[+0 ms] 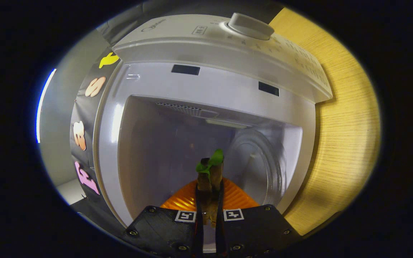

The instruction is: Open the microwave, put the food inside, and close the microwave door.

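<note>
The tool (209, 200), clamped on the stem of the food (210, 175) at the open microwave (206, 93) mouth, should carry it level onto the turntable (260, 168) before letting go.

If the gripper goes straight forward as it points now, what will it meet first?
The gripper, shut on the orange ridged pumpkin-like toy food by its brown stem, points into the open white microwave. The way looks free up to the cavity's back wall; the glass turntable sits beside it, though depth is unclear.
</note>
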The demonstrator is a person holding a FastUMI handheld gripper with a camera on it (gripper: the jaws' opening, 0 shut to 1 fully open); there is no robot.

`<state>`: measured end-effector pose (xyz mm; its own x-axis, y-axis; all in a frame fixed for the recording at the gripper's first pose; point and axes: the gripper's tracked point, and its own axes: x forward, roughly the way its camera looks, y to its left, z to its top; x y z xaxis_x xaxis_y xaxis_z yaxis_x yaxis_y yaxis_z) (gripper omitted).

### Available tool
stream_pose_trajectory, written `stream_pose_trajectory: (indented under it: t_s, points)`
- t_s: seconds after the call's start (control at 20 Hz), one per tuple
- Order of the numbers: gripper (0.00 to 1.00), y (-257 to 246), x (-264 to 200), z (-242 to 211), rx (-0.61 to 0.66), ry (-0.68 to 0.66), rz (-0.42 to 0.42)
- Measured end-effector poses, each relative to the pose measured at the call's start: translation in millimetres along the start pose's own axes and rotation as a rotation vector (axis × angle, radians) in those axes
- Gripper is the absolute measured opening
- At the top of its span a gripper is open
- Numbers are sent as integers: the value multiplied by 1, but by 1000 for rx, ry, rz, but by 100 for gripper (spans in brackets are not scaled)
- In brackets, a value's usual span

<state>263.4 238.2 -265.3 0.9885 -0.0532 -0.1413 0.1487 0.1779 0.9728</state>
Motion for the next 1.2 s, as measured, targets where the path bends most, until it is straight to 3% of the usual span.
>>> stream_pose_trajectory:
  t_s: [0.4, 0.65, 0.75, 0.9, 0.95, 1.05, 1.2]
  points:
    - [14, -25, 14, -4, -11, 3, -60]
    - [34, -19, 8, -3, -39, 31, -77]
    - [52, -12, 1, -1, -53, 47, -66]
    - [54, -8, -11, 6, -136, 57, -64]
    - [63, -8, -13, 5, -165, 67, -67]
    - [70, -4, -24, 11, -211, 80, -59]
    - [70, 4, -43, 18, -309, 101, -56]
